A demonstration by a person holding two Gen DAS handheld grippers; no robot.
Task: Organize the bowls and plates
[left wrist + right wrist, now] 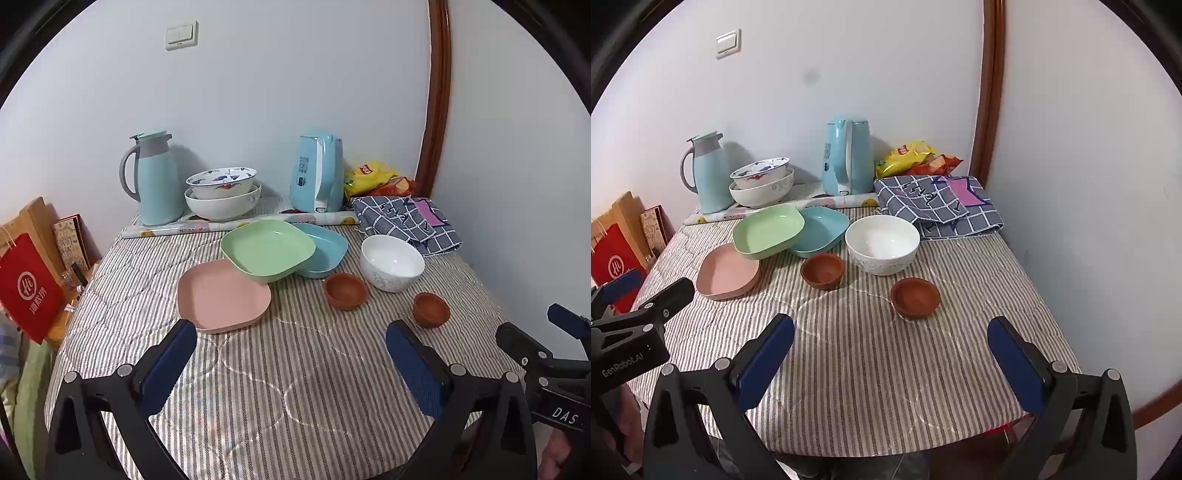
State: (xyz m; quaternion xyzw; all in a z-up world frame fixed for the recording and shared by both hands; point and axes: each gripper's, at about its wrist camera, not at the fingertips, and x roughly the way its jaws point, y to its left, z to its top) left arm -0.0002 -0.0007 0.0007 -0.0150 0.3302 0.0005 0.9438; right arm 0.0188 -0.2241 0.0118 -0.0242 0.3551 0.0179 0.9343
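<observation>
On the striped table a pink square plate (pixel 221 295) (pixel 727 273) lies at the front left. A green plate (pixel 267 251) (pixel 770 230) leans on it and on a blue plate (pixel 325 251) (pixel 823 230). A white bowl (pixel 391 262) (pixel 882 243) and two small brown bowls (pixel 345 290) (pixel 430 309) (pixel 823 271) (pixel 915 297) stand to the right. My left gripper (pixel 291 339) is open and empty, just short of the pink plate. My right gripper (pixel 892 339) is open and empty, near the closer brown bowl.
At the back stand a thermos jug (pixel 151 177), two stacked patterned bowls (pixel 221 195), a blue kettle (pixel 317 173), snack bags (pixel 376 177) and a folded checked cloth (pixel 406 221). A red bag (pixel 29 288) sits off the table's left edge. A wall bounds the right side.
</observation>
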